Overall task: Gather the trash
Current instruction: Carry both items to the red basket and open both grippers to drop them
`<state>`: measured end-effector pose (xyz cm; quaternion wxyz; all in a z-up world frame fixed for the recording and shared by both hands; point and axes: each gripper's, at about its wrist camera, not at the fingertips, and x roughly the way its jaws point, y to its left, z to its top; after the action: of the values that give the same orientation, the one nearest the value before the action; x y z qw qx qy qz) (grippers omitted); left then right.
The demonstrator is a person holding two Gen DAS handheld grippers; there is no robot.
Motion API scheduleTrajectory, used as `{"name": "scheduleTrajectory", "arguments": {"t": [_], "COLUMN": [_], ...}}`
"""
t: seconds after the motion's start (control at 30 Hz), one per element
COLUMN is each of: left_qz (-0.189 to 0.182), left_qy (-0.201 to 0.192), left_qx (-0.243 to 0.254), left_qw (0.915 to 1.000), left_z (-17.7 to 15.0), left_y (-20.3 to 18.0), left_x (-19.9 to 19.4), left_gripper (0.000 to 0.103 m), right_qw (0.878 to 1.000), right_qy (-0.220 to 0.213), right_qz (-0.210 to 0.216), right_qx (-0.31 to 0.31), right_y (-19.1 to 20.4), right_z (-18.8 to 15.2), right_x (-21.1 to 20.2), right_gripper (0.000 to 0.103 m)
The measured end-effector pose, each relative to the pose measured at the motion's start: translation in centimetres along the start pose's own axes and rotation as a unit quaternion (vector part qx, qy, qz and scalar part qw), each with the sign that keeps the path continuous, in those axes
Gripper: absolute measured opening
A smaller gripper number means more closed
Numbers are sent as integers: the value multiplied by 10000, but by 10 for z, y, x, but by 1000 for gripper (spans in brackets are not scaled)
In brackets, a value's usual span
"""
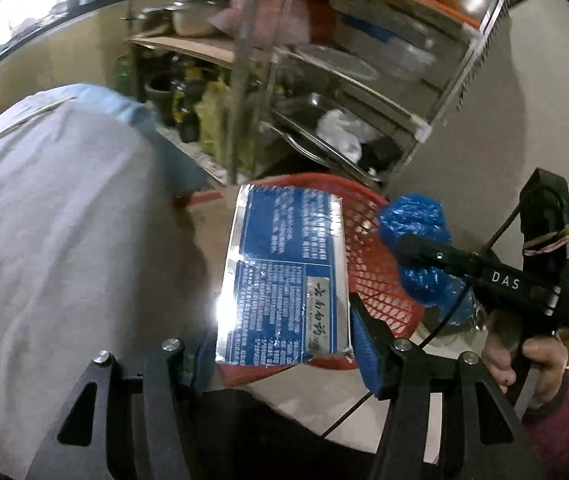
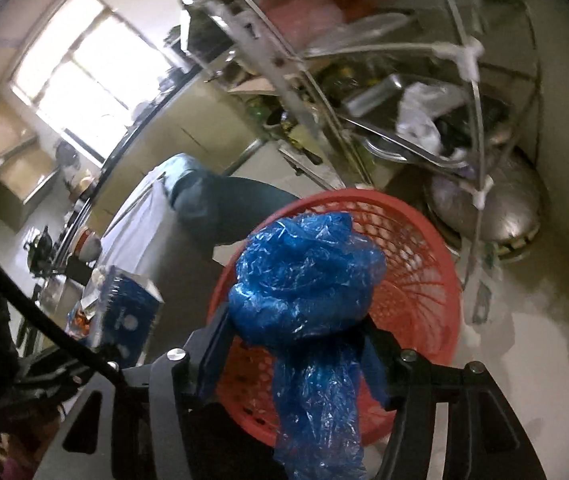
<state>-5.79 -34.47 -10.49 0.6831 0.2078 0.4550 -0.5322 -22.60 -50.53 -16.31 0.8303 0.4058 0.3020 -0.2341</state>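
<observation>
My left gripper (image 1: 284,344) jaws clamp the foil packet (image 1: 284,276); my right gripper (image 2: 288,344) jaws pinch the blue plastic bag (image 2: 304,276). Red basket (image 2: 416,280) sits just beyond both; releasing early could drop trash beside it.

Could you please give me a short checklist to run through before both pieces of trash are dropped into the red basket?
1. Left hand-held gripper holds the blue foil packet between its pads: ok.
2. Right hand-held gripper has the crumpled blue plastic bag between its fingers: ok.
3. Red basket lies under the bag: ok.
4. Packet is over the basket opening: cannot tell; in the left wrist view it overlaps only the basket's rim.
5. The two grippers are apart: ok.
6. Room in the basket: ok, mesh bottom visible.
</observation>
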Motion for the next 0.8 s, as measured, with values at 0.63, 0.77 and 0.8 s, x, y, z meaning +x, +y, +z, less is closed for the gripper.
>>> {"name": "scheduleTrajectory", "arguments": {"t": [0.63,0.77,0.8], "left_qz": [1315,2048,2175], "left_qy": [-164,-529,-587], "left_qx": [-1049,-1749,-1883], "left_qw": [9856,9616,9559], "left_z": [-75,-120,-127], "left_y": [98,152,162], "left_x": [-70,-125,-135], "left_gripper": [63,69,69], "right_qw": [9962,9912,9897], "right_qy": [-338,-71,-2], "right_qz": [576,903,962], "right_qx": [-566,-968,-1061], "right_y": [55,101,112], "right_z": [-1,-8,-11], "right_x": [-1,18,23], "right_gripper": [73,73,72]}}
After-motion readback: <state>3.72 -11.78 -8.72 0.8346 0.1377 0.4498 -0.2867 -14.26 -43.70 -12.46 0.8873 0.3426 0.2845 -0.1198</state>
